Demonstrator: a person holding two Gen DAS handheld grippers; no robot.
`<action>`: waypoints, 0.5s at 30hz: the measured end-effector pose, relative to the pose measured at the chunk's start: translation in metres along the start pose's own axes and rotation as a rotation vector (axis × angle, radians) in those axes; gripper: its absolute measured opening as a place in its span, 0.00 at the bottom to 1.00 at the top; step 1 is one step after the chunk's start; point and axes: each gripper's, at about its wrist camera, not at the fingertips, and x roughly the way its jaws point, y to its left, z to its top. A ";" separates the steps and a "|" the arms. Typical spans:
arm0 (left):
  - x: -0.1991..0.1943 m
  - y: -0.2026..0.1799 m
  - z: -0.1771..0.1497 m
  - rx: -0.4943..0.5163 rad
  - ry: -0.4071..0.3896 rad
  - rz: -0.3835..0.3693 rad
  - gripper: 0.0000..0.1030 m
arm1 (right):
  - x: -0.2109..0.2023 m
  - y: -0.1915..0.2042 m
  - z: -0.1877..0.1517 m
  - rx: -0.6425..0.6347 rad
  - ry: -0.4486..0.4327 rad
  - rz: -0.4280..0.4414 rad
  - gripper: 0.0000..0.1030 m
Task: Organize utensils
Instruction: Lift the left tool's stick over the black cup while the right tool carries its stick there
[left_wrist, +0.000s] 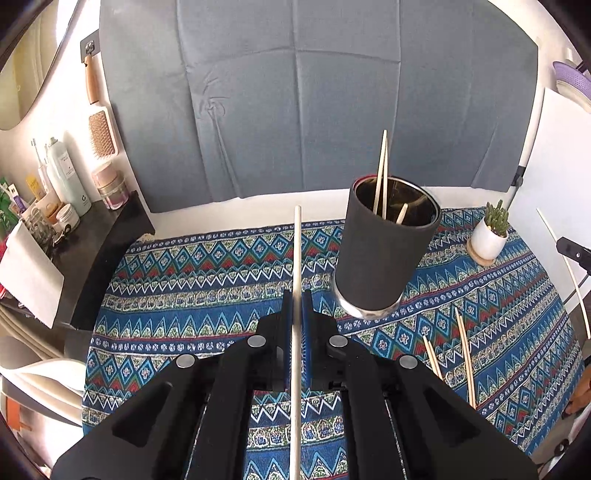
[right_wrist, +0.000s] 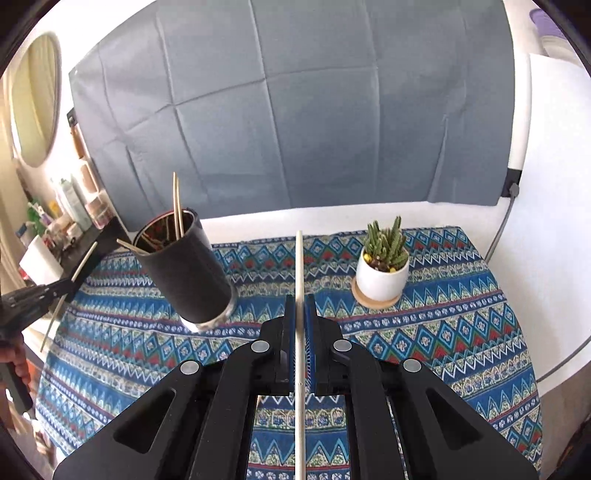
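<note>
A black cylindrical holder (left_wrist: 384, 254) with a metal rim stands on the patterned cloth and holds several wooden chopsticks (left_wrist: 382, 173); it also shows in the right wrist view (right_wrist: 188, 269). My left gripper (left_wrist: 296, 295) is shut on a pale chopstick (left_wrist: 297, 251), held left of the holder. My right gripper (right_wrist: 299, 299) is shut on another pale chopstick (right_wrist: 299, 266), held right of the holder. Two loose chopsticks (left_wrist: 463, 354) lie on the cloth at the right in the left wrist view.
A small cactus in a white pot (right_wrist: 384, 266) stands on a wooden coaster at the back right of the patterned cloth (right_wrist: 424, 325). A dark shelf with bottles and jars (left_wrist: 62, 206) is at the left. A grey sheet (left_wrist: 295, 92) hangs behind.
</note>
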 end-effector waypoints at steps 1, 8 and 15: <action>0.000 -0.001 0.006 0.004 -0.006 -0.006 0.05 | 0.001 0.003 0.006 -0.002 -0.005 0.009 0.04; 0.006 -0.002 0.042 0.000 -0.054 -0.075 0.05 | 0.017 0.028 0.041 -0.028 -0.057 0.101 0.05; 0.027 -0.010 0.070 0.008 -0.099 -0.154 0.05 | 0.045 0.054 0.066 -0.074 -0.093 0.169 0.05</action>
